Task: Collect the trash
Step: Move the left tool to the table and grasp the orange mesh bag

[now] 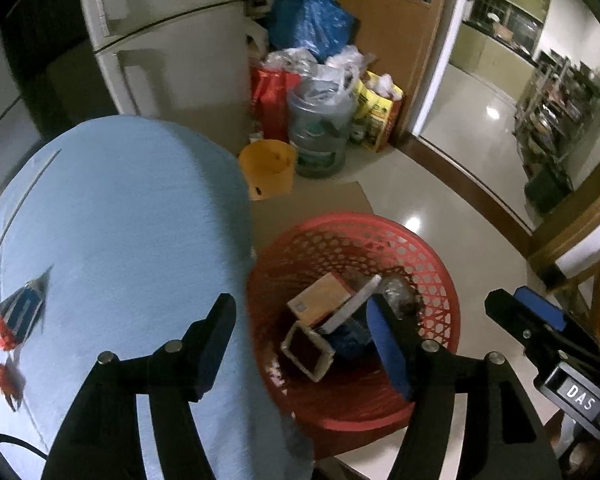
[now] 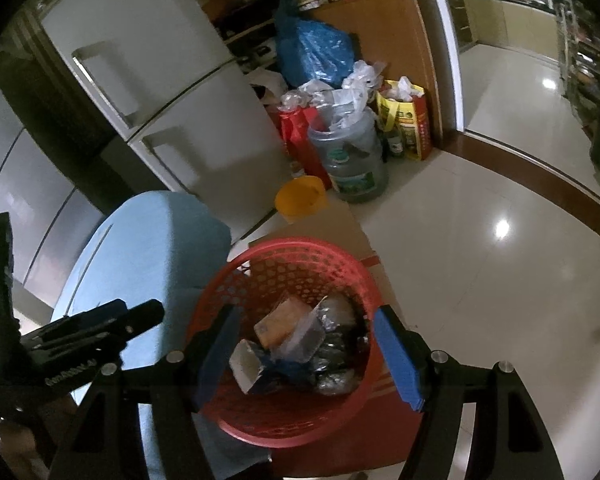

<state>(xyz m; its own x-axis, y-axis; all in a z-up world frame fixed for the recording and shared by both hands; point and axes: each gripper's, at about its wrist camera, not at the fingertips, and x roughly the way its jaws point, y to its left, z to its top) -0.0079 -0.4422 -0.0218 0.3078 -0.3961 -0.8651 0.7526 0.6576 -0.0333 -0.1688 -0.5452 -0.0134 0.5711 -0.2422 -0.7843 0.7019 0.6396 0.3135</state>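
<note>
Both claws hang apart and empty above the red basket (image 2: 284, 360): left claw (image 1: 304, 354), right claw (image 2: 306, 354). Trash already lies inside: a tan carton (image 1: 320, 298), a white open box (image 1: 306, 350), crinkled clear plastic (image 2: 304, 336). More wrappers (image 1: 4, 332) sit on the blue cloth-covered desk (image 1: 120, 240). Next, I judge, pinch those thin wrappers by an edge and lift them across over the rigid lattice rim.

Red mesh basket (image 2: 300, 264) upright on floor beside blue-covered worktop. Inside: tan cardboard box (image 2: 278, 322) tilted, open white carton (image 2: 246, 366), crumpled clear plastic (image 2: 306, 340), dark wrappers.
</note>
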